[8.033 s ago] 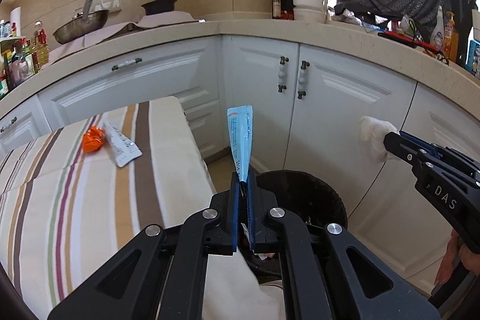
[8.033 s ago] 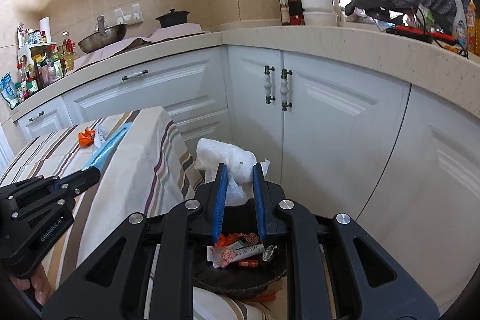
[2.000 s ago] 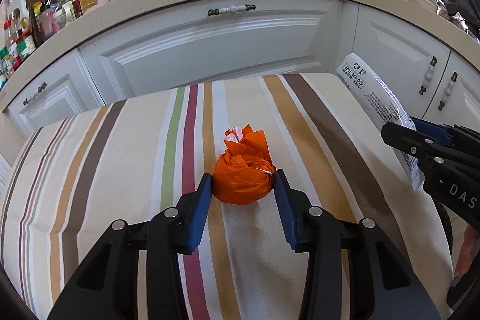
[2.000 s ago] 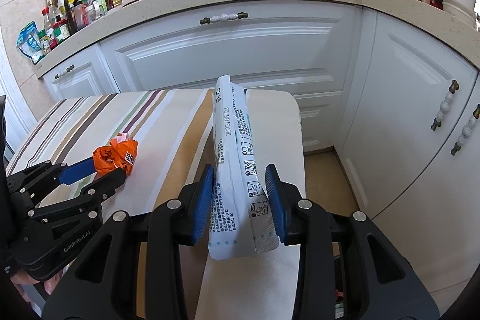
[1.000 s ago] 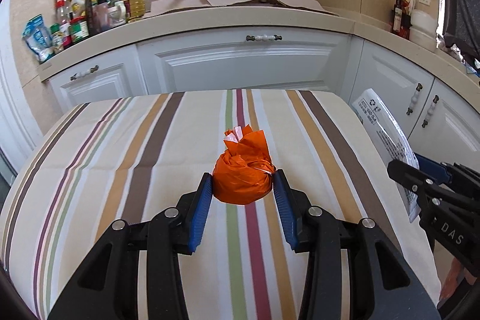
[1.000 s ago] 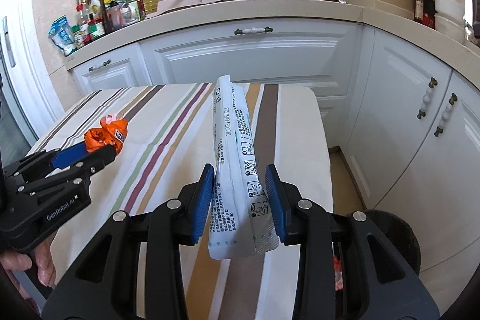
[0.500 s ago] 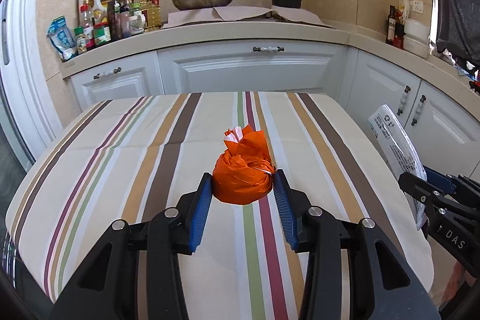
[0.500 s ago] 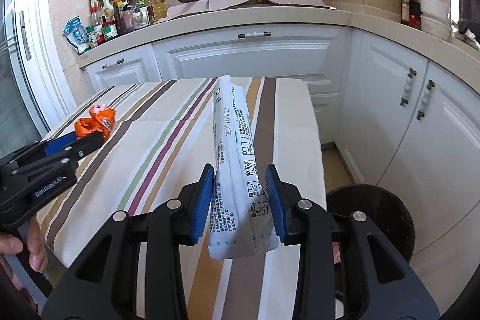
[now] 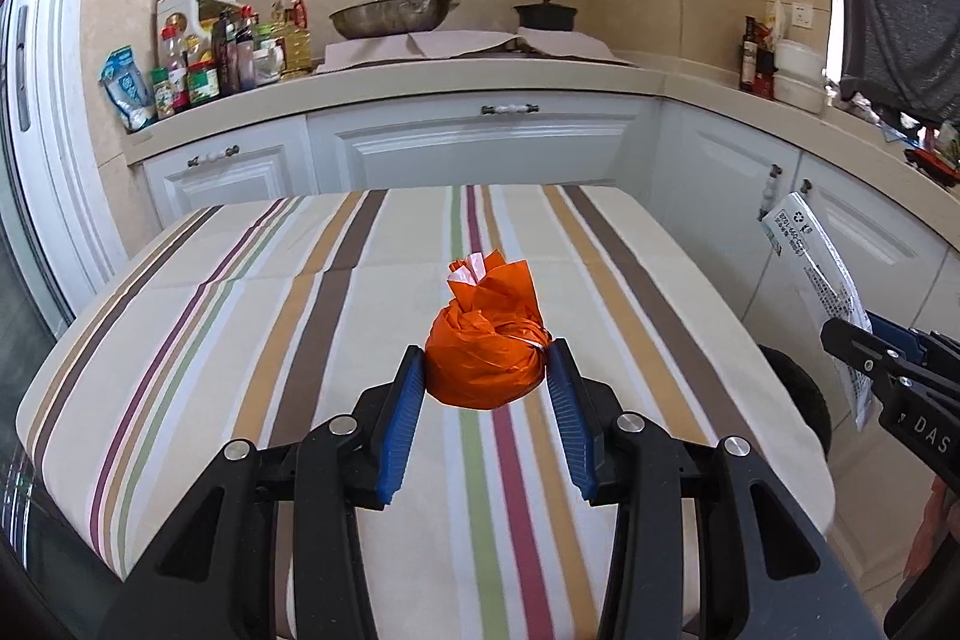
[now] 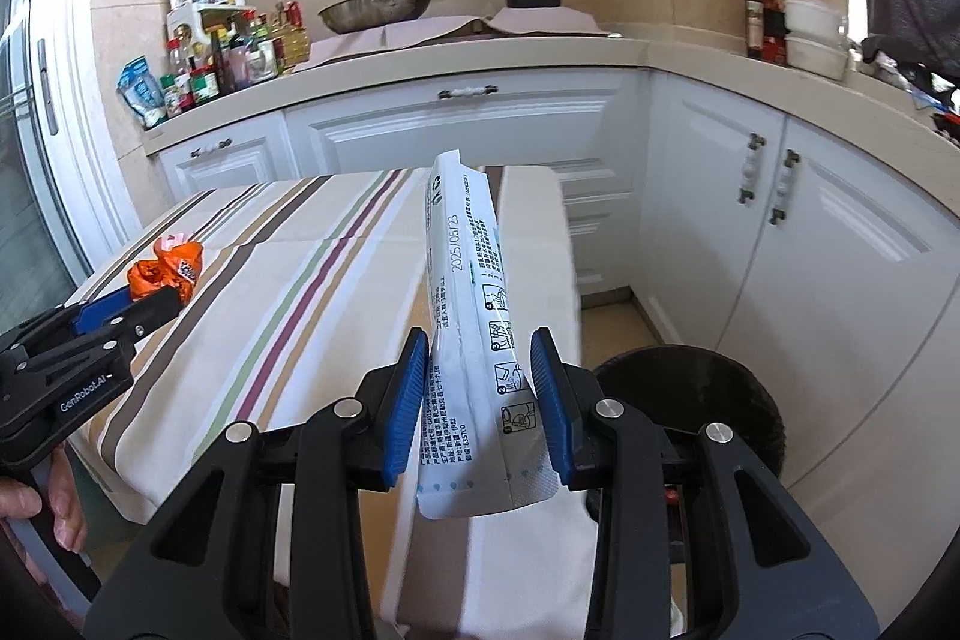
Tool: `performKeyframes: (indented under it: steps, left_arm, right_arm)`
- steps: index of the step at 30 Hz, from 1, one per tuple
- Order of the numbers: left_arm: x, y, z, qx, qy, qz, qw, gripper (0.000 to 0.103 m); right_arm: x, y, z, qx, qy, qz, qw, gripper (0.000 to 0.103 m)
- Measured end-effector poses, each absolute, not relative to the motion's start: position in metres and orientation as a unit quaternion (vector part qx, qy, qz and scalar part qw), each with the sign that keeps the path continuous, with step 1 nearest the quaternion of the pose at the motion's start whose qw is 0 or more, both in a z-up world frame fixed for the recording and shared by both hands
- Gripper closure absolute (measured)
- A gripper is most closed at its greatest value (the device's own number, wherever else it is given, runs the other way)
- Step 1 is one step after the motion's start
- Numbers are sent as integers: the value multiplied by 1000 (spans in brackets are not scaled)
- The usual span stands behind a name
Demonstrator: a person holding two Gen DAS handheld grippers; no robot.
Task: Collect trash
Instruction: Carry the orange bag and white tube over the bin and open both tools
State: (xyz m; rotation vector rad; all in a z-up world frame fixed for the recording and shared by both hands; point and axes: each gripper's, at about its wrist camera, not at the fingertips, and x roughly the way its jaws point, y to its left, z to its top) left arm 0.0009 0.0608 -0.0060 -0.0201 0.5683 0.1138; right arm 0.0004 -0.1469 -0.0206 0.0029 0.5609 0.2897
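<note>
My left gripper [image 9: 485,376] is shut on an orange crumpled wrapper [image 9: 486,340] and holds it above the striped tablecloth [image 9: 300,316]. It also shows in the right wrist view [image 10: 165,271] at the left. My right gripper [image 10: 480,370] is shut on a long white printed packet [image 10: 474,316], held upright past the table's right end. The packet also shows in the left wrist view [image 9: 819,274] at the right. A black trash bin [image 10: 690,400] stands on the floor below and right of the right gripper; its edge shows in the left wrist view [image 9: 801,394].
White cabinets [image 9: 480,142] run along the back and right under a beige counter [image 9: 456,70] with a wok [image 9: 390,16], a black pot [image 9: 546,16] and bottles [image 9: 228,52]. A sliding door [image 10: 36,130] is at the left.
Both grippers have risen and pulled back from the table, each keeping its item. The bin has come more into view under the right gripper.
</note>
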Motion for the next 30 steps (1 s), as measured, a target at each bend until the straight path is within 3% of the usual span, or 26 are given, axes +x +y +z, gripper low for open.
performKeyframes:
  steps: [30]
  left_arm:
    - [51, -74, -1, 38, 233, -82, 968, 61]
  right_arm:
    - [-3, -278, -22, 38, 224, -23, 974, 69]
